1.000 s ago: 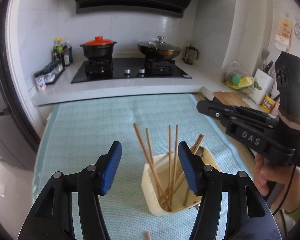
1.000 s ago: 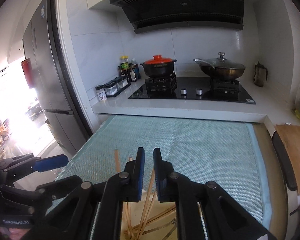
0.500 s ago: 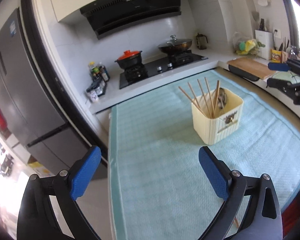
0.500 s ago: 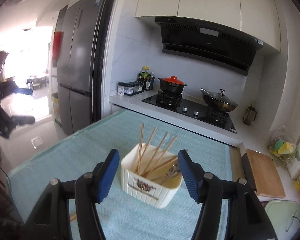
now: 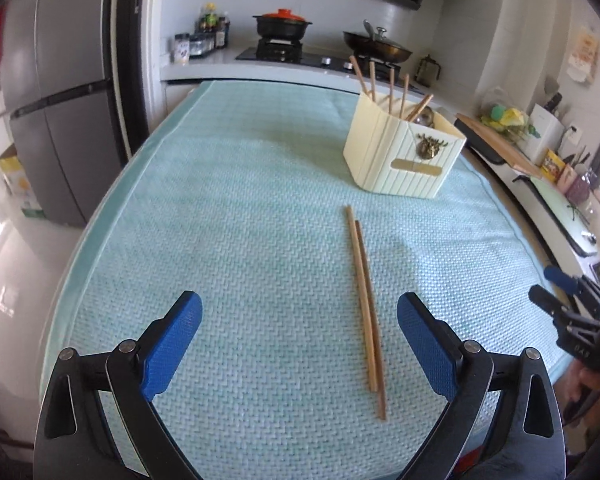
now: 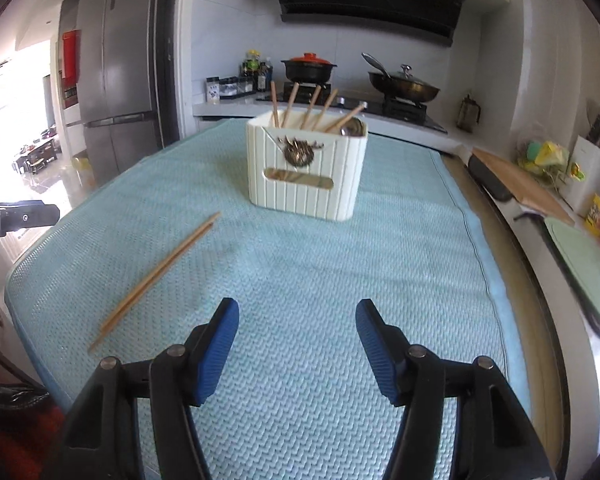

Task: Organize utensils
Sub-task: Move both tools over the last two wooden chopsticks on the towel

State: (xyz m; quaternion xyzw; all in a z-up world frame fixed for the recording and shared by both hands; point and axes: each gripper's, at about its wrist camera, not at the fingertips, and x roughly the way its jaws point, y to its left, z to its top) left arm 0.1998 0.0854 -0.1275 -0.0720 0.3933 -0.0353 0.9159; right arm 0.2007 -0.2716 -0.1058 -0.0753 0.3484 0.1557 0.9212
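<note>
the left claw [image 5: 299,344] hangs spread wide and empty over the surface [image 5: 236,208], the loose chopsticks [image 5: 365,300] lying just inside its right pad, likely lined up for a pick. the right claw [image 6: 296,344] is half spread, empty; the holder [image 6: 306,168] stands ahead, already holding chopsticks upright

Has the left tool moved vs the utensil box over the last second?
Yes. The left tool has pulled back from the utensil box, which now stands far ahead; its jaws have just been opening, nothing between them.
</note>
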